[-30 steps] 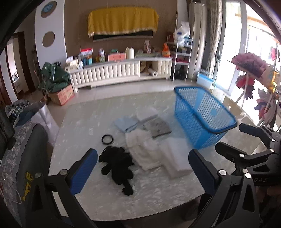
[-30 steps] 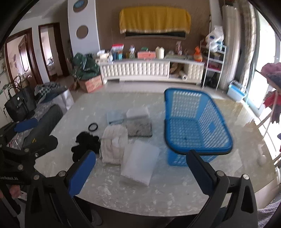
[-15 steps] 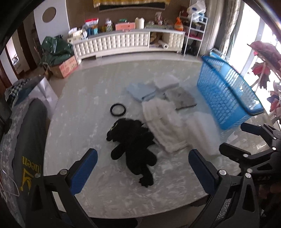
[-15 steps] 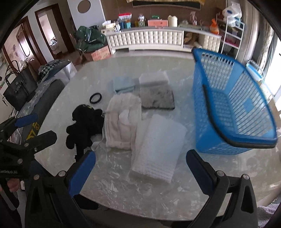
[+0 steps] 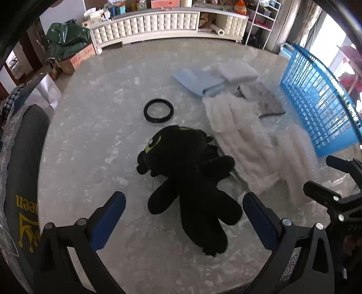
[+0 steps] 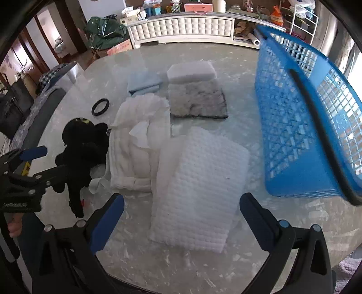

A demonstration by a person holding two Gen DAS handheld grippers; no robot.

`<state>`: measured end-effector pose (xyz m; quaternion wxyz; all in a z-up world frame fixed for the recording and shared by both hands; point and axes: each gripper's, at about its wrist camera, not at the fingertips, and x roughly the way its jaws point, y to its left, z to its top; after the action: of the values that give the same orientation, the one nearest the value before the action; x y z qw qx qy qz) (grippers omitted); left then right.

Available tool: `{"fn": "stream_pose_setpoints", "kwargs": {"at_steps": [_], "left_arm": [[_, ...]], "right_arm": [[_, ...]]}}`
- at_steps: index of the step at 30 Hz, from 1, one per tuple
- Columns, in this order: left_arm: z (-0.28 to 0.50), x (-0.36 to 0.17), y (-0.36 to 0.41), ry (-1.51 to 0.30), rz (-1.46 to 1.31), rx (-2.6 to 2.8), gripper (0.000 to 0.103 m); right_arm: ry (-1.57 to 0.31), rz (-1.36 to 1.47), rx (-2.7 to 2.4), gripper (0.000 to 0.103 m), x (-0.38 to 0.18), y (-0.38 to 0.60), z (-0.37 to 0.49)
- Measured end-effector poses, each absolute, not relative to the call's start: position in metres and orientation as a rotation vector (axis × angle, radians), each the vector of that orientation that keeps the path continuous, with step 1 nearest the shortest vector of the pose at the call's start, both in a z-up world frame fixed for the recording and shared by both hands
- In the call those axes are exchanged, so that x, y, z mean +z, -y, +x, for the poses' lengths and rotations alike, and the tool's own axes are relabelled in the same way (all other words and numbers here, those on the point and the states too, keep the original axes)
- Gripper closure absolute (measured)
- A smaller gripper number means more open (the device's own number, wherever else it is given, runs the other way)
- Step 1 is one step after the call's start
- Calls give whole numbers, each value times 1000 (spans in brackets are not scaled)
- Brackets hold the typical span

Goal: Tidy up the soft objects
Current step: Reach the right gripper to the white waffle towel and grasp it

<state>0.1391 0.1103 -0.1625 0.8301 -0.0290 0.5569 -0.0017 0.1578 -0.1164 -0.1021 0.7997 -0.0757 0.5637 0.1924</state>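
Note:
A black plush toy (image 5: 187,171) lies on the marble table (image 5: 95,126), and my open left gripper (image 5: 183,217) hangs just above its legs. The toy also shows in the right wrist view (image 6: 83,144). My open right gripper (image 6: 181,212) hovers over a white quilted pad (image 6: 199,187). Beside the pad lies a white fluffy cloth (image 6: 138,144). Behind them are a grey furry mat (image 6: 196,99), a white foam block (image 6: 191,72) and a light blue folded cloth (image 6: 143,82). A blue basket (image 6: 301,126) stands at the right.
A black ring (image 5: 158,110) lies on the table left of the cloths. A dark chair back (image 5: 20,181) stands at the table's left edge. A white cabinet (image 5: 158,20) and a cardboard box (image 5: 77,61) are beyond the table.
Both grippers have moved down and closer to the table. The plush toy and the quilted pad now fill more of the views. Nothing has been taken hold of.

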Motion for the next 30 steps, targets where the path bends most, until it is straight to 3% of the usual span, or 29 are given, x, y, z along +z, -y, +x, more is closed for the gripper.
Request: {"fn": "stream_pose_setpoints", "kwargs": {"at_steps": [3,13,30], "left_arm": [[145,-172,-111,-1200,-64,-12,0],[158,-192,-118,-1228,-116,-46,0],[172,-223,-84,-1269,-20,-27,0]], "right_arm": [[-1214,-216,401,7,-110,109,154],[-1255,-308,372,13,-132,101,150],[-1232,-358,340,56,-140,111,150]]}}
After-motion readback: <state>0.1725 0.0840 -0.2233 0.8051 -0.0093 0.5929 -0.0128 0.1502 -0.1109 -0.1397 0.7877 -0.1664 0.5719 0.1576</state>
